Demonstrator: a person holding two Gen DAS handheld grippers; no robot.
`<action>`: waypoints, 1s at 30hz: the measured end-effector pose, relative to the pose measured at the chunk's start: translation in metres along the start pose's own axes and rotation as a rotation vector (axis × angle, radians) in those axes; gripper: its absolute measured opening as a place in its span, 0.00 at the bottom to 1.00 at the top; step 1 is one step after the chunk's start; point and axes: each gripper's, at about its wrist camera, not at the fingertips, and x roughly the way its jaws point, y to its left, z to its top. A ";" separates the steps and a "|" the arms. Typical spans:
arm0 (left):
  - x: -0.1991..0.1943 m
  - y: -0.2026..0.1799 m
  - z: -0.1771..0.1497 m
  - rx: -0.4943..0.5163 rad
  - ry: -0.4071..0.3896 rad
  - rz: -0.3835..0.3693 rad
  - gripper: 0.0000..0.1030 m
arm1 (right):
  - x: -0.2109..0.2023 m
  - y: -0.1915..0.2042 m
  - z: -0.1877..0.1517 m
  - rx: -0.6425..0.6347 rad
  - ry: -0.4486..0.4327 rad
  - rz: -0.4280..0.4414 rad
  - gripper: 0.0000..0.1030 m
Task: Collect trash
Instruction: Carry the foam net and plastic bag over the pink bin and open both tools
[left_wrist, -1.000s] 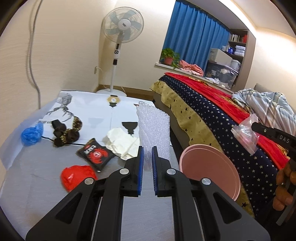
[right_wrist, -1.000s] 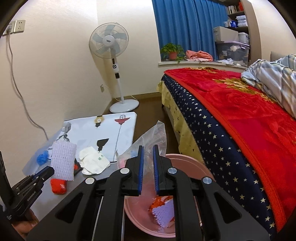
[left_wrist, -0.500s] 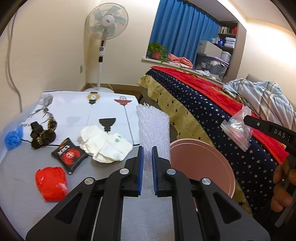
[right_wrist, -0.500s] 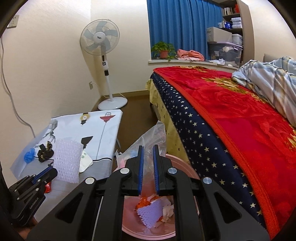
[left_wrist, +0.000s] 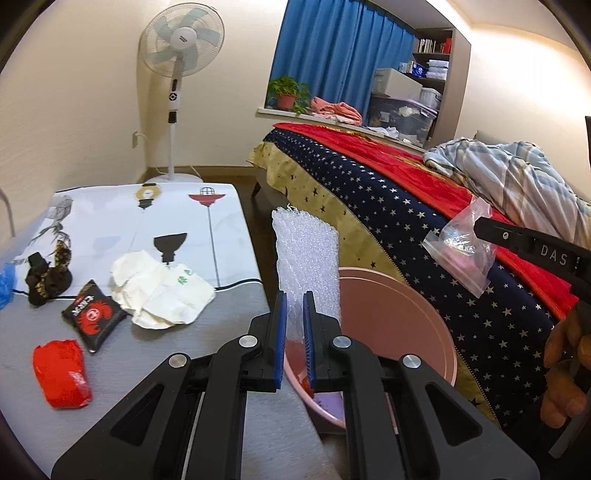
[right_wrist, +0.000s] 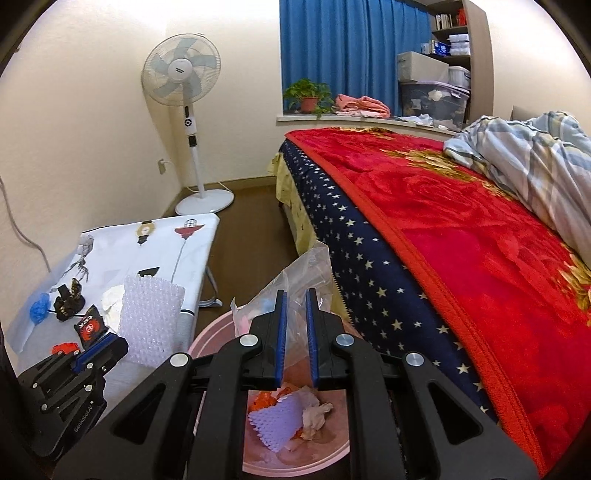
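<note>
Your left gripper (left_wrist: 294, 328) is clamped on a sheet of bubble wrap (left_wrist: 306, 254), held upright over the near-left rim of the pink basin (left_wrist: 399, 291). Your right gripper (right_wrist: 295, 332) pinches a clear plastic bag (right_wrist: 303, 273) above the basin, on its bed (right_wrist: 461, 229) side. Inside the basin lie a purple mesh sleeve (right_wrist: 275, 419), a crumpled tissue (right_wrist: 314, 410) and orange scraps (right_wrist: 264, 400). Left of the basin, on the table (left_wrist: 147, 391), sit a white wrapper (left_wrist: 162, 291), a black packet (left_wrist: 92, 314) and a red wrapper (left_wrist: 61, 373).

Warm ceiling light, fisheye-bent edges
</note>
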 end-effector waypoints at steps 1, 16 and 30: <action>0.002 -0.002 0.000 0.001 0.002 -0.002 0.09 | 0.001 -0.002 0.000 0.004 0.002 -0.004 0.11; 0.019 -0.016 -0.003 0.013 0.027 -0.025 0.09 | 0.005 -0.009 0.000 0.023 0.016 -0.023 0.11; 0.026 -0.018 -0.003 0.007 0.048 -0.050 0.14 | 0.008 -0.013 -0.002 0.036 0.018 -0.041 0.45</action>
